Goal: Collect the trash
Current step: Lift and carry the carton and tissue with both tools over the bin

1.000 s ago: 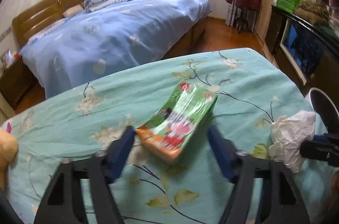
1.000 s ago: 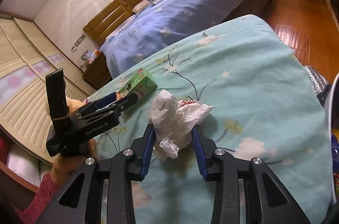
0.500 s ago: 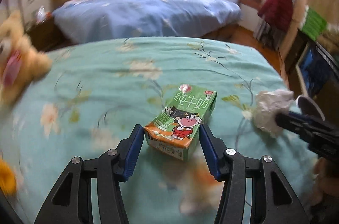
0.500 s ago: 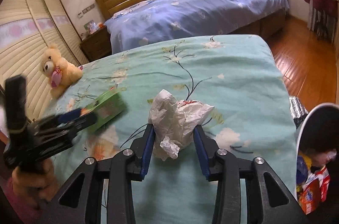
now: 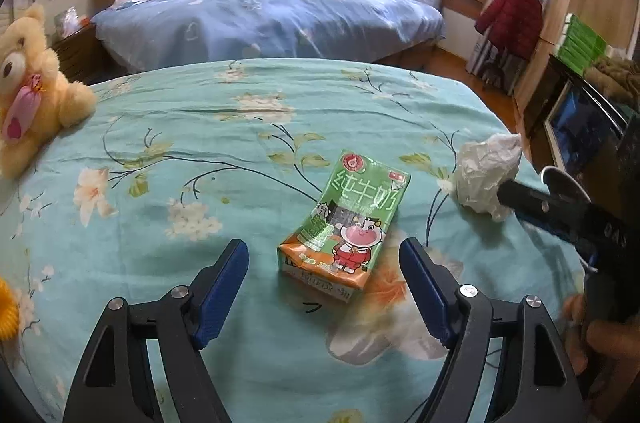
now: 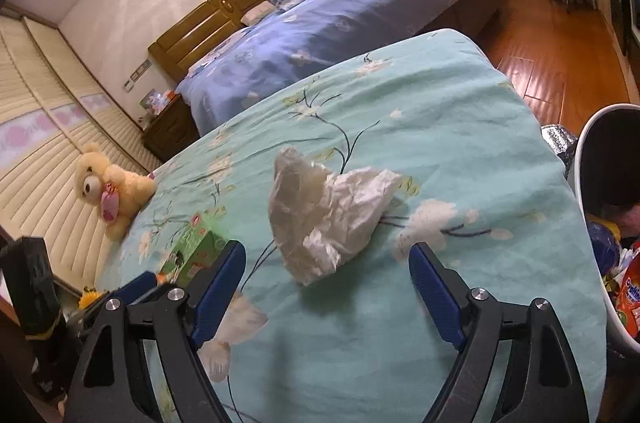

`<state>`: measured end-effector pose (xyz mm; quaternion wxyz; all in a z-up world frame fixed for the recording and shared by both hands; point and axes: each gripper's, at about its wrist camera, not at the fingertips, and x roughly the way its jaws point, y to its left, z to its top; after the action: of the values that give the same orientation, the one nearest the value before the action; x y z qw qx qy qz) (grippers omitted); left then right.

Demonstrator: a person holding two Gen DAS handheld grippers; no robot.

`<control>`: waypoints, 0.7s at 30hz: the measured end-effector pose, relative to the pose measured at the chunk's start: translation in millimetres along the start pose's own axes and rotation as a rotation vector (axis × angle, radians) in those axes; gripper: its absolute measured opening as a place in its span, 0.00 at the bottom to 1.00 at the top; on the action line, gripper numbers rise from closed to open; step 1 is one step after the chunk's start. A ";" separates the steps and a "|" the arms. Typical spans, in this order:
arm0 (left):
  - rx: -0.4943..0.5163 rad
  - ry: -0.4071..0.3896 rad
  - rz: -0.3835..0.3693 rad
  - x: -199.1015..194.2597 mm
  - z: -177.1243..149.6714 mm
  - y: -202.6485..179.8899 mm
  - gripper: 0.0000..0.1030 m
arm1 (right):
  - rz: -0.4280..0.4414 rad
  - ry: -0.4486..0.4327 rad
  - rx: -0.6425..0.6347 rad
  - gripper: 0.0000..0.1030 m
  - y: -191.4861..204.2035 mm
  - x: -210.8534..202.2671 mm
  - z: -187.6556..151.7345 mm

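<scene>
Underfoot, so to speak, a teal floral bedspread (image 5: 248, 127) covers the whole work surface. At its left edge sits a yellow teddy bear (image 5: 28, 91). Toward the middle, the green milk carton (image 5: 348, 219) lies flat between the spread fingers of the left gripper (image 5: 323, 265), touching neither. Further right, the crumpled white plastic bag (image 6: 324, 211) rests between the wide-open fingers of the right gripper (image 6: 327, 265). Behind stands a blue-quilted bed (image 5: 272, 19); beside the bedspread's right edge, a white-rimmed bin (image 6: 600, 183) on wooden floor (image 6: 560, 55).
</scene>
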<state>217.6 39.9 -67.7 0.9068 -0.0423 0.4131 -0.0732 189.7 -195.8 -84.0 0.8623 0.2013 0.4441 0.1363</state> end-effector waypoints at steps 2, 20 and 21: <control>0.002 0.005 0.001 5.0 -0.9 0.5 0.75 | -0.028 -0.005 -0.014 0.82 3.4 4.1 2.3; 0.003 -0.021 -0.024 -2.2 -12.0 -36.3 0.52 | -0.037 -0.026 -0.085 0.38 2.5 -32.0 -21.5; 0.010 -0.025 -0.029 -3.8 -12.7 -40.6 0.52 | -0.039 -0.029 -0.082 0.38 0.6 -35.1 -23.0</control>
<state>201.5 0.4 -67.6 0.9108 -0.0447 0.4008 -0.0879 150.8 -204.6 -70.8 0.8787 0.1590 0.4295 0.1349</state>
